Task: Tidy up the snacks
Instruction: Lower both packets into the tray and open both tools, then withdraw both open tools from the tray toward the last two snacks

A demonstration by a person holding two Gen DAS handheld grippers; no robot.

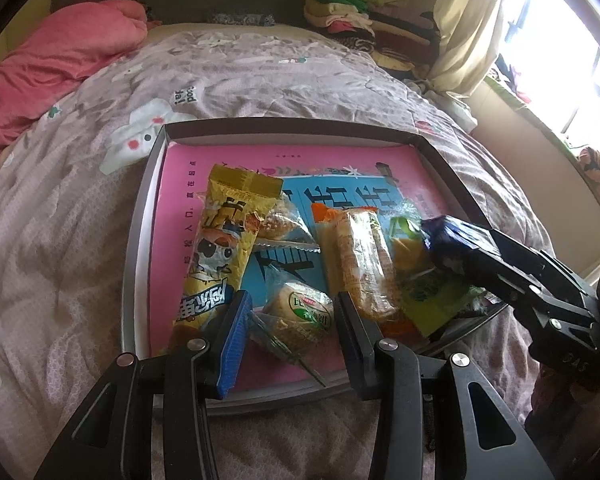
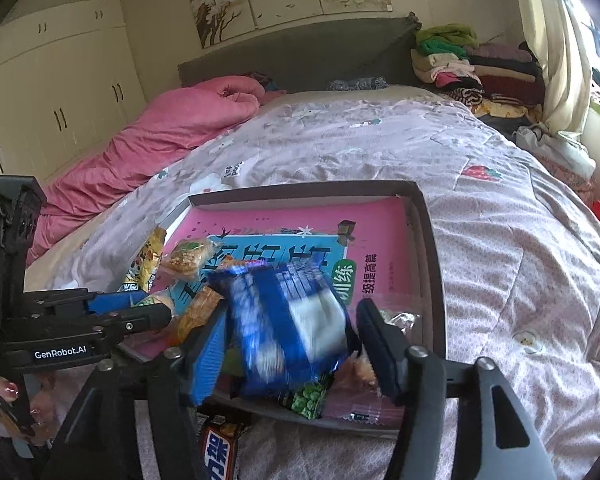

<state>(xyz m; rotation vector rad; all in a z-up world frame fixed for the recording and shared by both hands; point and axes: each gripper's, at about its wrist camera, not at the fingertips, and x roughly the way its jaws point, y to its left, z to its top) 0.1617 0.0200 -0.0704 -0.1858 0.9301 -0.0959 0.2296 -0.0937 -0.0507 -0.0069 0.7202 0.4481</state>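
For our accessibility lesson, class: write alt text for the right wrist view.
A hand-held gripper, fingers apart, frames a blurred blue-and-white snack packet above a shallow tray of snacks on a quilted bed. The other hand-held gripper reaches in from the left.

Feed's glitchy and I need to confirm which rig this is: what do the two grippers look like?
Both are black, angular linkage frames with silver pivot screws and ribbed blue pads inside the jaws. The left gripper carries white "GenRobot.AI" lettering on its side; the right gripper has embossed characters on its body. No cables or sleeves are visible.
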